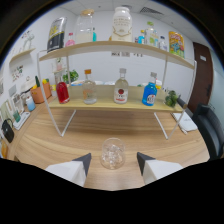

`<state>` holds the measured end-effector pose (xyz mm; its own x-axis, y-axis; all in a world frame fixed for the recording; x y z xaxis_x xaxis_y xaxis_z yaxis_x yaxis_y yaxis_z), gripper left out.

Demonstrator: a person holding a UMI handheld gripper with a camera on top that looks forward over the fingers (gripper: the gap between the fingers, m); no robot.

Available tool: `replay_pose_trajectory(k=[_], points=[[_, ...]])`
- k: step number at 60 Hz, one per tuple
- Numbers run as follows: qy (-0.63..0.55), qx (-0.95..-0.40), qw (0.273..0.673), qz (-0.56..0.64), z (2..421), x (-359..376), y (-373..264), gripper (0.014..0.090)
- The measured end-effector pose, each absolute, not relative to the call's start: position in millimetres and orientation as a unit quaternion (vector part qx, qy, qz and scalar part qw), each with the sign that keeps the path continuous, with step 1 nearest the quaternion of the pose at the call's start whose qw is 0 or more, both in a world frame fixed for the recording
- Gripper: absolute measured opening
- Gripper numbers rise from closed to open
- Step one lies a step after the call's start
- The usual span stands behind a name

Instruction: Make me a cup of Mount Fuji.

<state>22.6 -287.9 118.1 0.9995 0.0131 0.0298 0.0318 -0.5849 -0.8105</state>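
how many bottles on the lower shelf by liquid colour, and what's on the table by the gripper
Red-liquid bottle: 1
Clear glass bottles, one orange-capped, one red-labelled: 2
Blue bottle: 1
Clear glass tumbler with ice, standing on the table just ahead of the open hand-held gripper: 1
Total: 5

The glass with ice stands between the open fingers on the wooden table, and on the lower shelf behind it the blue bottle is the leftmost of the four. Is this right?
Not quite. The gripper view shows the blue bottle as the rightmost of the four on the lower shelf; the leftmost is the red bottle. The rest holds: the glass with ice stands on the wooden table between the open fingers.
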Motion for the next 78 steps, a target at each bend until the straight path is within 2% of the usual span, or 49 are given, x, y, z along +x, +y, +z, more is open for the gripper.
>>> replay_pose_trajectory(k=[18,24,31,39,50,51,52,61,66,76,78], points=[[0.0,-0.889,0.457,-0.017,118.8,24.7,-313.5,0.0852],[-0.001,-0.883,0.469,-0.006,125.4,8.4,-322.4,0.0847],[-0.003,-0.859,0.512,0.008,150.0,-18.9,-309.2,0.0847],[-0.007,-0.825,0.564,0.031,187.3,-47.0,-265.7,0.0854],[-0.018,-0.801,0.597,0.033,211.6,-59.9,-193.5,0.0829],[-0.018,-0.8,0.599,0.032,211.9,-60.0,-187.3,0.0774],[-0.018,-0.799,0.6,0.03,212.0,-59.6,-181.3,0.0815],[-0.022,-0.8,0.599,0.021,201.3,-57.6,-137.2,0.0734],[-0.016,-0.803,0.596,0.019,192.9,-55.2,-119.9,0.0638],[-0.009,-0.799,0.601,0.011,183.9,-51.3,-103.6,0.0373],[-0.009,-0.797,0.603,0.01,183.7,-51.1,-103.3,0.0372]])
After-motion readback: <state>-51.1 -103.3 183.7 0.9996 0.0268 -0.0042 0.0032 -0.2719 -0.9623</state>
